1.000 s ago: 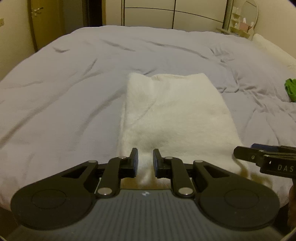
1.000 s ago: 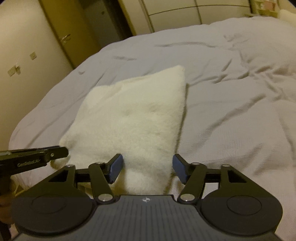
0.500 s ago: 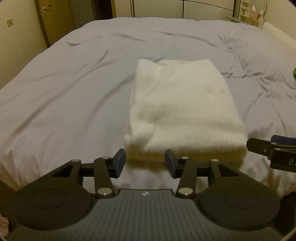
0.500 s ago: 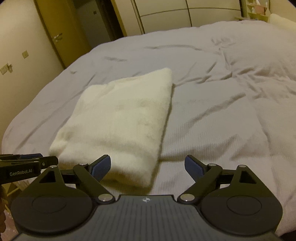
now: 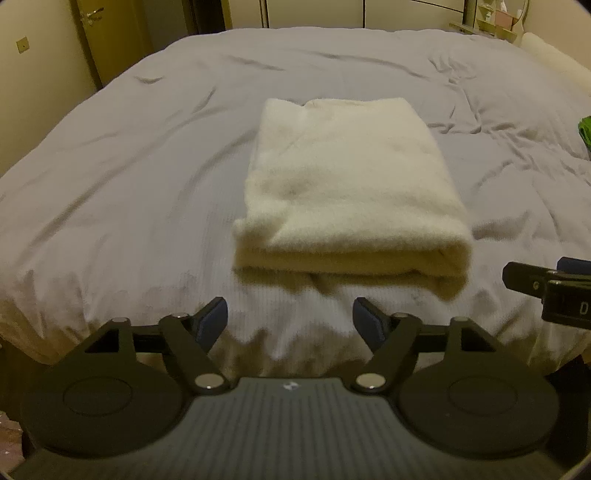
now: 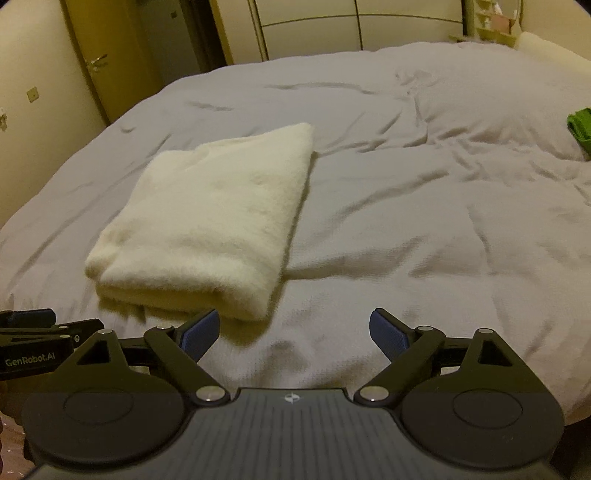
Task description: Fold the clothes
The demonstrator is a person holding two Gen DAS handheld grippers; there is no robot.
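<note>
A cream fluffy garment point(image 5: 351, 184) lies folded into a thick rectangle on the grey bed point(image 5: 129, 177); it also shows in the right wrist view point(image 6: 210, 225). My left gripper point(image 5: 290, 321) is open and empty, held back from the garment's near edge, above the bed's front edge. My right gripper point(image 6: 293, 332) is open and empty, just right of the garment's near corner. Each gripper shows at the edge of the other's view: the right one point(image 5: 546, 288) and the left one point(image 6: 40, 332).
A green item point(image 6: 580, 127) lies at the bed's far right, also in the left wrist view point(image 5: 585, 129). A pillow point(image 6: 550, 51) lies at the head. Closet doors point(image 6: 351, 26), a door point(image 5: 107, 40) and a shelf point(image 5: 495, 18) stand behind the bed.
Both grippers opened, let go of the garment's near edge and pulled back toward the bed's front edge. The garment now lies folded and free.
</note>
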